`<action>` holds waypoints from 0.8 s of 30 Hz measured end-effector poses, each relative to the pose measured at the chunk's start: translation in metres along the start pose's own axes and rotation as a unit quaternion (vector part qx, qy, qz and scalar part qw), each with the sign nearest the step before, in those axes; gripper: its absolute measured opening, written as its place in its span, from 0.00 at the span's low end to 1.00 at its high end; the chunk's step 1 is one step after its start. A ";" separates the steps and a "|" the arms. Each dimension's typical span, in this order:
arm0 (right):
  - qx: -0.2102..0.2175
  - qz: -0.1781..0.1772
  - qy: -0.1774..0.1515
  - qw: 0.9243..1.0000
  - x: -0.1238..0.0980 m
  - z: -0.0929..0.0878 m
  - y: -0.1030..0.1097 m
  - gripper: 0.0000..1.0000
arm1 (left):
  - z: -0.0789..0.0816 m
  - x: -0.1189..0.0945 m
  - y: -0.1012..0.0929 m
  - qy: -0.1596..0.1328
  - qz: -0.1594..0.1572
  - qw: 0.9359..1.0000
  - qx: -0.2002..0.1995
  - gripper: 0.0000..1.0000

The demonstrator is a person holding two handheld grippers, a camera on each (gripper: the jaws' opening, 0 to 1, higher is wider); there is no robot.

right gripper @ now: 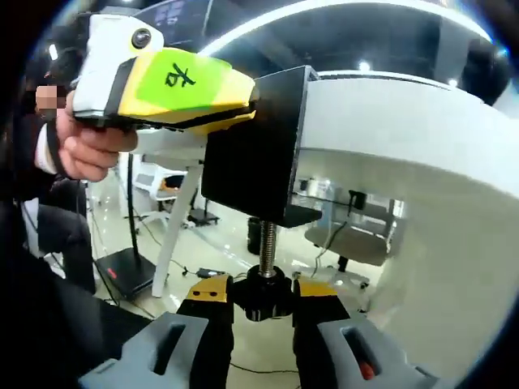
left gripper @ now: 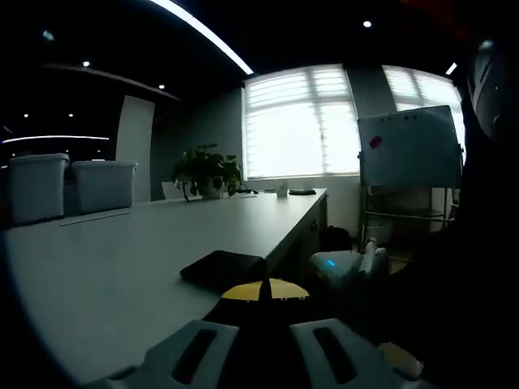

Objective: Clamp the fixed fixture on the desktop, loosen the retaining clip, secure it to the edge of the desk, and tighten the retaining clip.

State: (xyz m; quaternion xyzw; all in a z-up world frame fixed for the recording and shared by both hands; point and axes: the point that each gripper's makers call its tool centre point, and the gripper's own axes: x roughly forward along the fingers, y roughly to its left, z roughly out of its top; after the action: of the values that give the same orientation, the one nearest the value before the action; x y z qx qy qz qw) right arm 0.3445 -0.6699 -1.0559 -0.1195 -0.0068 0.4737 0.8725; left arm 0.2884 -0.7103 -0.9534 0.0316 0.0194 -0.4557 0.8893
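Black clamp fixture (right gripper: 258, 150) sits at frame centre in the right gripper view, hooked over the edge of the white worktop (right gripper: 422, 138), which curves across the upper right. Its threaded screw (right gripper: 267, 243) hangs down from the lower arm to a black knob (right gripper: 263, 298) at bottom centre. Right hand-held gripper (right gripper: 263, 312) — jaws closed in on that knob, yellow-tipped pads touching either side of it. Left hand-held gripper (right gripper: 174, 85) comes in from upper left, yellow w/ a green label, a person's hand (right gripper: 89, 150) round its grip; its tip is against the fixture's top edge, but can't tell whether it's gripping.

Left gripper view: own jaws at bottom centre look nearly together w/ the fixture's dark top (left gripper: 259, 312) between them — too dim to judge the grip. Grey worktop (left gripper: 122, 267) runs away to the upper centre. A flat black item (left gripper: 223, 269) lies near the edge, mid frame. Two pale bins (left gripper: 69, 186) at left, a potted plant (left gripper: 207, 170) at the far end, bright blinds (left gripper: 300, 121) behind, whiteboard (left gripper: 409, 147) at right.
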 end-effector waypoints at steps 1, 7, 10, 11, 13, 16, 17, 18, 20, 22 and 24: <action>-0.003 0.019 -0.006 1.000 -0.001 0.000 0.001 0.25 | 0.000 0.000 0.001 0.000 0.001 1.000 0.000 0.01; -0.017 0.095 -0.024 0.995 -0.002 0.002 0.008 0.25 | -0.002 0.001 0.002 0.006 0.002 1.000 0.002 0.01; -0.024 0.112 -0.030 0.993 -0.001 0.001 0.011 0.25 | -0.002 0.002 0.002 0.004 -0.001 1.000 0.001 0.01; -0.023 0.114 -0.031 0.993 -0.001 0.001 0.011 0.25 | -0.002 0.002 0.002 0.003 -0.001 1.000 0.000 0.01; -0.023 0.111 -0.029 0.993 0.001 0.001 0.014 0.25 | -0.002 0.002 0.003 0.003 0.000 1.000 0.000 0.01; -0.029 0.072 -0.010 0.997 0.003 0.000 0.012 0.26 | -0.002 0.003 0.003 0.001 -0.002 1.000 -0.003 0.01; -0.025 0.054 -0.007 0.998 0.003 0.001 0.010 0.27 | -0.002 0.002 0.003 0.000 -0.001 1.000 -0.005 0.01; -0.023 0.027 -0.008 0.999 0.004 0.002 0.006 0.30 | -0.002 0.002 0.003 -0.001 -0.002 1.000 -0.007 0.01; -0.004 -0.028 -0.005 1.000 0.002 0.005 -0.001 0.32 | -0.001 0.002 0.003 -0.003 -0.001 1.000 -0.010 0.01; 0.002 -0.079 0.000 0.997 0.000 0.008 -0.005 0.33 | -0.001 0.002 0.004 -0.006 -0.002 1.000 -0.011 0.01; 0.007 -0.123 -0.009 0.992 -0.003 0.014 -0.005 0.32 | -0.001 0.002 0.004 -0.010 -0.006 1.000 -0.012 0.01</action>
State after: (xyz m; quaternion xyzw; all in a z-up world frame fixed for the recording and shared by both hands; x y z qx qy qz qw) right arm 0.3455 -0.6720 -1.0407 -0.1077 -0.0259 0.3641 0.9248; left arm 0.2927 -0.7093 -0.9547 0.0168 0.0163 -0.4609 0.8872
